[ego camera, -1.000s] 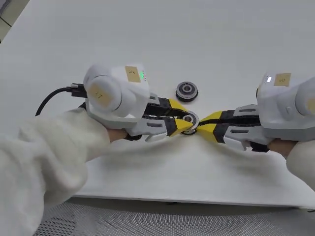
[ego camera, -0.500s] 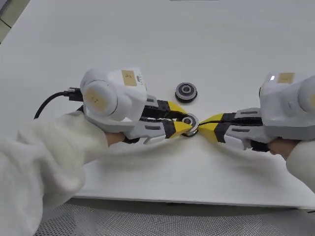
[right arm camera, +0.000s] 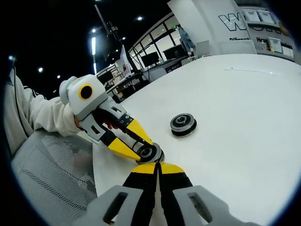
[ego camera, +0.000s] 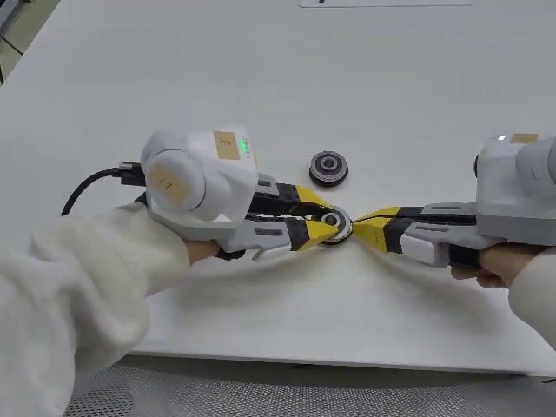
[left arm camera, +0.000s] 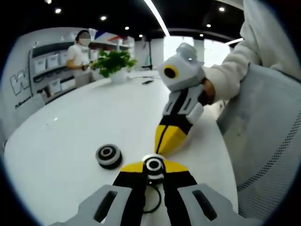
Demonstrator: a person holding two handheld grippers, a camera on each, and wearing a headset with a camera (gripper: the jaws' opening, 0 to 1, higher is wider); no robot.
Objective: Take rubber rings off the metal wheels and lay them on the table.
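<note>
On table, left tool clamped on wheel, right tool pinching barely visible rubber ring

Two metal wheels sit on the one table: a free wheel toward the table's middle, and a gripped wheel nearer its front edge. Two hand-held grippers meet there, left and right. One thin black ring lies on the table. One potted plant and one person are at its far end.
</note>
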